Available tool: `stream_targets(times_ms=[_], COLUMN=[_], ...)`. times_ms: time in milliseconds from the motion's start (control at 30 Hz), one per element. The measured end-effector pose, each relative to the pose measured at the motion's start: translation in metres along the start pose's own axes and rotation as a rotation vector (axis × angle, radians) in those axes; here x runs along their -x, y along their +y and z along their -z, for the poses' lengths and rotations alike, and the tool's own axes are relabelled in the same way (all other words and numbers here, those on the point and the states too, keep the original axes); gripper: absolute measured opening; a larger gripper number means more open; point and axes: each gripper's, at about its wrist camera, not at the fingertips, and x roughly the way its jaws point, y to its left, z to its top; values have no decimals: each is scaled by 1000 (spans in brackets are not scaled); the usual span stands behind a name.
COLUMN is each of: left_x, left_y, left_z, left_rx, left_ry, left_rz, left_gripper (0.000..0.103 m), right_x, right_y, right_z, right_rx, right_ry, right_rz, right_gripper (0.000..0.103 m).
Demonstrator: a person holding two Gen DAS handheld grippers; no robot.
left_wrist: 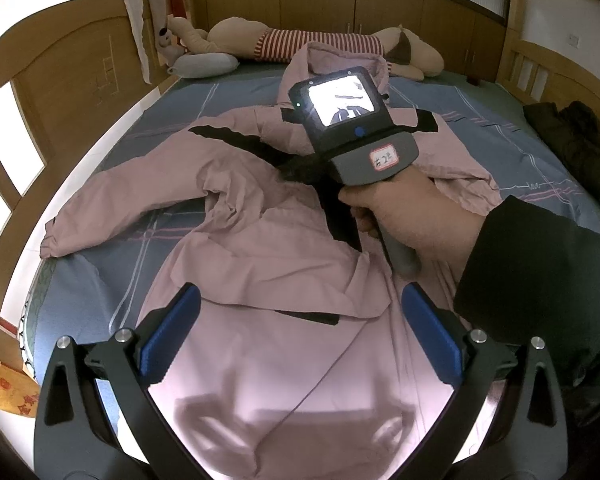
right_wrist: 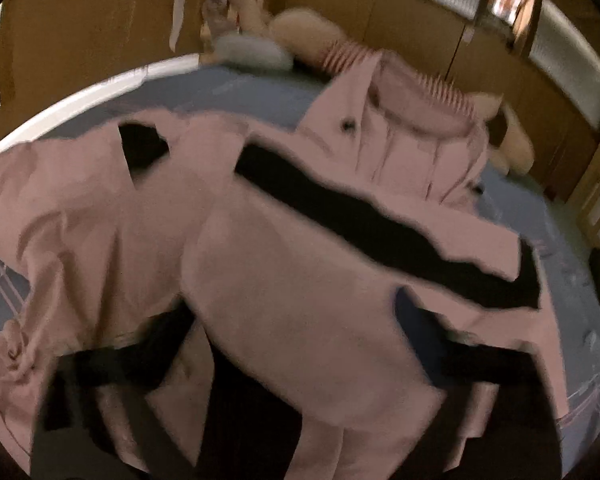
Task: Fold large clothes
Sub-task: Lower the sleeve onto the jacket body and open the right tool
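A large pink hooded jacket (left_wrist: 260, 248) with black stripes lies spread on a blue bed sheet (left_wrist: 172, 96). Its hood (left_wrist: 332, 60) points toward the far side and one sleeve (left_wrist: 100, 208) stretches left. My left gripper (left_wrist: 300, 312) stands open just above the jacket's near hem, nothing between its blue pads (left_wrist: 176, 328). A hand (left_wrist: 412, 216) in a dark sleeve holds the right gripper's grey body (left_wrist: 364, 148) over the jacket's middle. In the blurred right wrist view, my right gripper (right_wrist: 300, 344) has its dark fingers (right_wrist: 132, 360) wide apart, with jacket (right_wrist: 300, 272) fabric lying over the gap.
A long striped plush toy (left_wrist: 320, 42) and a grey pillow (left_wrist: 206, 65) lie along the bed's far side. A dark garment (left_wrist: 576, 144) sits at the right edge. Wooden bed ends (left_wrist: 60, 80) flank the mattress. A yellow and red bag (left_wrist: 8, 396) lies on the floor at left.
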Motion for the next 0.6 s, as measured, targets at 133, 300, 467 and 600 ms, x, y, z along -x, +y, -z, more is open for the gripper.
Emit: stream_targets(times_ms=[133,300,467,600], left_x=[-1,1,11,22], left_y=[0,1,9,13], left_z=[1,2,2,3], left_rx=[1,3,26,33], left_ry=[-6,-8,-34,-60], left_rz=[-4,-4,1,6], left_gripper=[101,101,101,101], right_x=[18,61,106,149], right_y=[5,-7,-34,-60], right_z=[-2,-1,13,32], right_rx=[42,34,-32,-114], right_ry=[-29,-89,-131,-161], right_rz=[10,20,36,43], right_gripper=[101,101,102,102])
